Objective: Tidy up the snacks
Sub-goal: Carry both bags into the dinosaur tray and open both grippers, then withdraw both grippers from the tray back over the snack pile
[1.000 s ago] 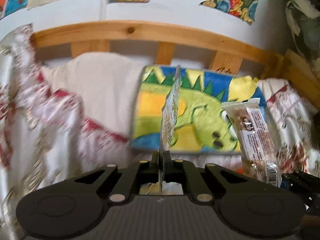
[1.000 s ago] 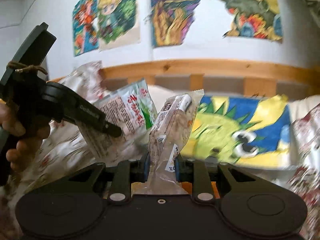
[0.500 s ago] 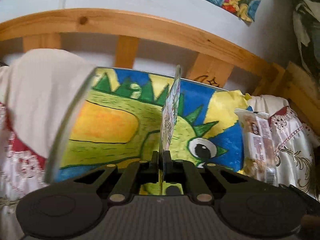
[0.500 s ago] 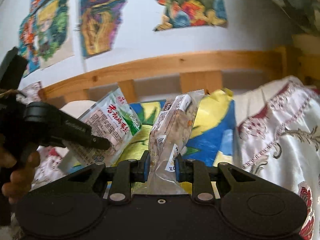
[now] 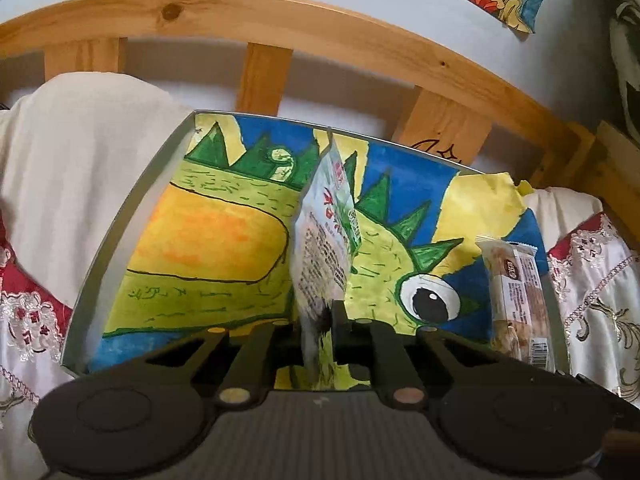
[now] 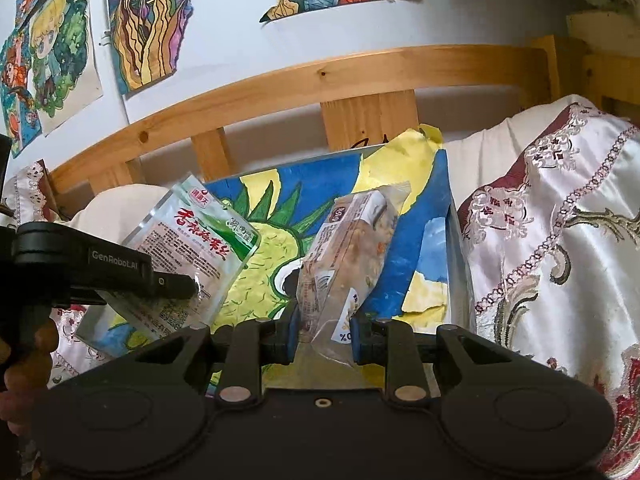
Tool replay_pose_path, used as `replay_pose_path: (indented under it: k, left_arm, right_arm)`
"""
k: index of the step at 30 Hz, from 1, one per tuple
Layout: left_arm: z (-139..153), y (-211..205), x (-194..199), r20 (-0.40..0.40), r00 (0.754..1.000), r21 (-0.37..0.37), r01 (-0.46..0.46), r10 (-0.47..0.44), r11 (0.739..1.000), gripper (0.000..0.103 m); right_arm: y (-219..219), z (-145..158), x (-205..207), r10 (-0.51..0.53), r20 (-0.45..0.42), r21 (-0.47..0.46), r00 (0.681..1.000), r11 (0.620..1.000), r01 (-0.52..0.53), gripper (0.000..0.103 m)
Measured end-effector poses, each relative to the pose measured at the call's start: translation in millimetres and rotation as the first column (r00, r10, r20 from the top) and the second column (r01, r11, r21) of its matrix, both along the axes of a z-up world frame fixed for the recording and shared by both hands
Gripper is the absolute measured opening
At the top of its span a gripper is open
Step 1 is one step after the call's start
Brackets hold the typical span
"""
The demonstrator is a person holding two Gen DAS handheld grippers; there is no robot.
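A grey box (image 5: 116, 248) lined with a bright dinosaur painting lies open ahead. My left gripper (image 5: 318, 316) reaches over it, and its jaws are opening. A white and green snack packet (image 5: 324, 240) stands loose between them, twisted and blurred at its lower end. In the right wrist view that packet (image 6: 192, 248) hangs at the tip of the left gripper (image 6: 192, 282). My right gripper (image 6: 324, 320) is over the box's right side (image 6: 460, 248). Its jaws are starting to open, but the pads still press a clear-wrapped snack bar (image 6: 352, 248), which also shows in the left wrist view (image 5: 516, 288).
A wooden slatted headboard (image 5: 320, 20) runs behind the box. A cream pillow (image 5: 80, 140) lies to its left and red-and-white embroidered satin cloth (image 6: 560, 240) to its right. Paintings (image 6: 152, 20) hang on the wall. A person's hand (image 6: 24, 344) holds the left gripper.
Both grippers have moved in over the box and lower. The packet in the left gripper, edge-on before, has turned to show its printed face. The bar sits as before.
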State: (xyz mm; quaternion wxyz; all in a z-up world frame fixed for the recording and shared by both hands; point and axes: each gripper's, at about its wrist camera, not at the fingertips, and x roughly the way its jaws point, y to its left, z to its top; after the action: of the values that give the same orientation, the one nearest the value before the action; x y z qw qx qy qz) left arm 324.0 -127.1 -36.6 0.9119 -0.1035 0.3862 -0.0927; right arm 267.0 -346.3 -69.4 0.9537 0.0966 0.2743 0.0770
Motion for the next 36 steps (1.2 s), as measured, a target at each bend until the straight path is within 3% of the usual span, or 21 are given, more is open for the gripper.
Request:
replay_pose_path:
  k: [3, 5, 6, 7, 10, 12, 20, 29, 36]
  left_arm:
    - [-1.0, -4.4, -1.8, 0.006, 1.0, 0.067, -0.019, 0.019, 0.998, 0.026]
    - [-2.4, -6.5, -2.5, 0.007, 0.999, 0.108, -0.042, 0.041, 0.993, 0.044]
    - [-3.5, -6.7, -2.6, 0.003, 0.999, 0.127, -0.052, 0.052, 0.991, 0.06]
    - [-4.6, -6.6, -3.5, 0.002, 0.998, 0.143, -0.062, 0.063, 0.988, 0.069]
    - [-6.0, -4.4, -11.1, 0.036, 0.994, 0.183, -0.107, 0.102, 0.977, 0.09]
    - [-5.4, -2.4, -15.9, 0.058, 0.991, 0.197, -0.126, 0.117, 0.972, 0.097]
    - [5.2, 14.1, -42.9, 0.112, 0.981, 0.204, -0.178, 0.158, 0.963, 0.102]
    - [29.6, 40.3, -98.8, 0.219, 0.966, 0.19, -0.183, 0.141, 0.965, 0.102]
    - [42.7, 50.7, -152.1, 0.304, 0.946, 0.231, -0.187, 0.112, 0.955, 0.102]
  right_arm:
    - [2.6, -1.3, 2.2, -0.005, -0.008, -0.01, 1.0, 1.0, 0.005, 0.031]
    - [1.9, -2.1, 1.3, -0.017, -0.015, -0.022, 1.0, 1.0, 0.017, 0.033]
    - [2.2, -2.6, 2.0, -0.014, -0.018, -0.026, 1.0, 1.0, 0.014, 0.034]
    - [3.0, -2.2, 1.3, -0.013, -0.015, -0.028, 1.0, 1.0, 0.013, 0.035]
    - [8.1, 0.5, -1.7, -0.024, 0.003, -0.069, 1.0, 0.997, 0.024, 0.053]
    - [10.1, 2.4, -4.9, -0.03, 0.021, -0.086, 0.999, 0.996, 0.032, 0.069]
    - [20.5, 17.5, -27.7, -0.054, 0.129, -0.124, 0.99, 0.99, 0.07, 0.099]
    - [31.9, 38.4, -81.0, -0.018, 0.258, -0.142, 0.966, 0.988, 0.057, 0.102]
    - [48.4, 55.7, -123.4, -0.01, 0.313, -0.158, 0.95, 0.985, 0.063, 0.102]
